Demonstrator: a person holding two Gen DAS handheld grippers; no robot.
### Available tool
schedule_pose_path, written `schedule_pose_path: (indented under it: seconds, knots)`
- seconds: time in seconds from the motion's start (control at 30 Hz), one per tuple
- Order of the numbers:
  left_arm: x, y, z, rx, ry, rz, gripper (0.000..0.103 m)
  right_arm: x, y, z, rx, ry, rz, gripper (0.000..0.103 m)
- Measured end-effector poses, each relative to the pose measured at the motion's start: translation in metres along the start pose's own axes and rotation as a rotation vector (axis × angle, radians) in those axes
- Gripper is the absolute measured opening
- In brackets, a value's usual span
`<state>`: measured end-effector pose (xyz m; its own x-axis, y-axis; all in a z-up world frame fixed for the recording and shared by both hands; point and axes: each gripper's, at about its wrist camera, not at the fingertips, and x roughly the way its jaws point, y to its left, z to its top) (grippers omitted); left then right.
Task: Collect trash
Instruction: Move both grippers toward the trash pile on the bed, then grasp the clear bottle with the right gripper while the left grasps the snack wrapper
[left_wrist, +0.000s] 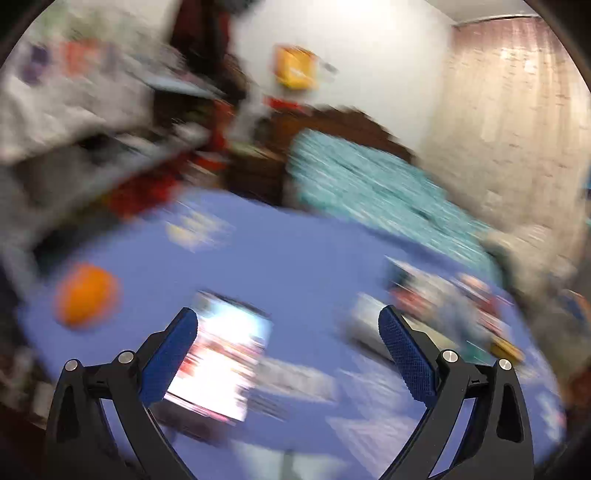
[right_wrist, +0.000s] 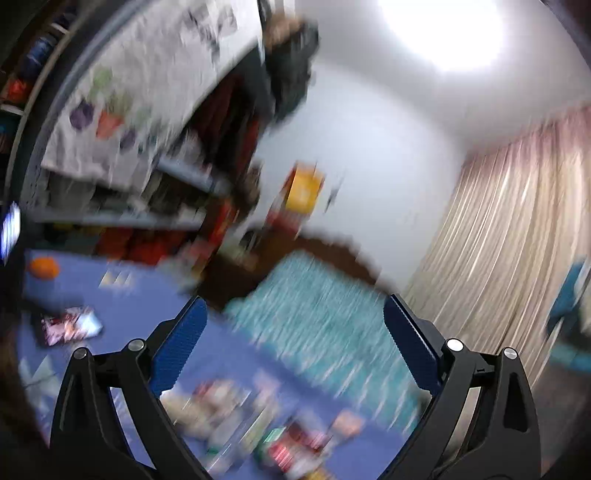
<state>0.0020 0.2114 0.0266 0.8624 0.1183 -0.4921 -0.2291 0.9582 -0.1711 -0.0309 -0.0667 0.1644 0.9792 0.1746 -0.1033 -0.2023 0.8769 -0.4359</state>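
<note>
Both views are heavily smeared by motion blur, so fine detail cannot be made out. Nearest the lens, the left gripper is seen with its jaws spread wide and nothing held between them; the right gripper is likewise released and empty.

Below both, a counter covered in a blue cloth is seen. In the left wrist view, a shiny wrapper with red and white print lies on the cloth just beside the left blue pad; whether it is touched cannot be told. To the right, a loose heap of mixed wrappers is spread near the counter's edge. An orange ball-like object sits well apart at the far left. In the right wrist view the same heap is found low between the fingers.

Beyond the counter, a bed with a teal patterned cover and a dark wooden headboard is seen. Shelving hung with a white printed cloth stands at the left, a pale wall carries a yellow item, and a light curtain covers the right.
</note>
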Motion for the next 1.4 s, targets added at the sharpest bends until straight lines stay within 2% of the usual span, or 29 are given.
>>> schedule_pose_path:
  seconds: [0.03, 0.07, 0.17, 0.23, 0.37, 0.43, 0.53, 0.63, 0.7, 0.73, 0.8, 0.83, 0.87, 0.9, 1.1, 1.17, 1.23, 1.27, 1.3, 1.33, 1.37, 1.4]
  knots:
    - [-0.005, 0.023, 0.014, -0.022, -0.042, 0.105, 0.094, 0.008, -0.003, -0.010, 0.041, 0.052, 0.024, 0.088]
    - [-0.009, 0.039, 0.023, -0.048, -0.062, 0.151, 0.094, 0.021, -0.007, -0.024, 0.112, 0.132, 0.067, 0.081]
    - [-0.014, 0.058, 0.035, -0.076, -0.075, 0.183, 0.094, 0.054, -0.020, -0.079, 0.344, 0.334, 0.178, 0.068]
    - [-0.008, 0.052, 0.031, -0.060, -0.039, 0.158, 0.094, 0.074, -0.024, -0.116, 0.489, 0.443, 0.214, 0.058]
    - [0.030, 0.000, 0.009, -0.038, 0.144, -0.077, 0.094, 0.094, -0.019, -0.175, 0.671, 0.549, 0.240, 0.053]
    - [0.048, -0.029, -0.001, -0.014, 0.219, -0.166, 0.092, 0.100, -0.016, -0.191, 0.703, 0.574, 0.227, 0.053]
    - [0.067, -0.065, -0.014, 0.004, 0.307, -0.265, 0.082, 0.106, -0.016, -0.206, 0.721, 0.614, 0.219, 0.054]
    - [0.076, -0.111, -0.024, 0.095, 0.315, -0.334, 0.081, 0.117, -0.010, -0.225, 0.763, 0.675, 0.227, 0.054]
    - [0.080, -0.135, -0.030, 0.160, 0.325, -0.373, 0.081, 0.124, -0.009, -0.231, 0.812, 0.699, 0.251, 0.059]
    - [0.080, -0.150, -0.035, 0.197, 0.329, -0.398, 0.081, 0.128, -0.007, -0.234, 0.829, 0.713, 0.260, 0.065]
    - [0.082, -0.167, -0.045, 0.237, 0.336, -0.421, 0.081, 0.139, -0.005, -0.241, 0.855, 0.741, 0.294, 0.066]
    - [0.086, -0.173, -0.048, 0.251, 0.347, -0.424, 0.081, 0.143, -0.002, -0.246, 0.884, 0.761, 0.332, 0.049]
    - [0.090, -0.175, -0.050, 0.258, 0.356, -0.425, 0.081, 0.143, 0.000, -0.249, 0.903, 0.768, 0.369, 0.045]
    - [0.093, -0.179, -0.052, 0.268, 0.363, -0.428, 0.081, 0.142, 0.000, -0.251, 0.904, 0.771, 0.386, 0.044]
    - [0.104, -0.195, -0.066, 0.364, 0.357, -0.380, 0.081, 0.092, -0.015, -0.256, 0.832, 0.721, 0.339, 0.044]
    - [0.111, -0.202, -0.069, 0.385, 0.380, -0.373, 0.074, 0.073, -0.014, -0.258, 0.802, 0.719, 0.340, 0.044]
    - [0.116, -0.209, -0.071, 0.405, 0.382, -0.354, 0.058, 0.059, -0.011, -0.262, 0.783, 0.721, 0.351, 0.044]
    - [0.118, -0.212, -0.071, 0.418, 0.370, -0.336, 0.053, 0.055, -0.011, -0.264, 0.781, 0.721, 0.357, 0.045]
    - [0.120, -0.215, -0.072, 0.435, 0.363, -0.324, 0.054, 0.051, -0.012, -0.268, 0.780, 0.723, 0.361, 0.046]
    - [0.120, -0.216, -0.071, 0.443, 0.358, -0.318, 0.053, 0.050, -0.013, -0.270, 0.779, 0.726, 0.361, 0.055]
    - [0.121, -0.218, -0.071, 0.449, 0.352, -0.308, 0.053, 0.049, -0.014, -0.273, 0.781, 0.726, 0.355, 0.070]
    - [0.120, -0.219, -0.071, 0.453, 0.353, -0.305, 0.050, 0.050, -0.017, -0.273, 0.787, 0.717, 0.343, 0.077]
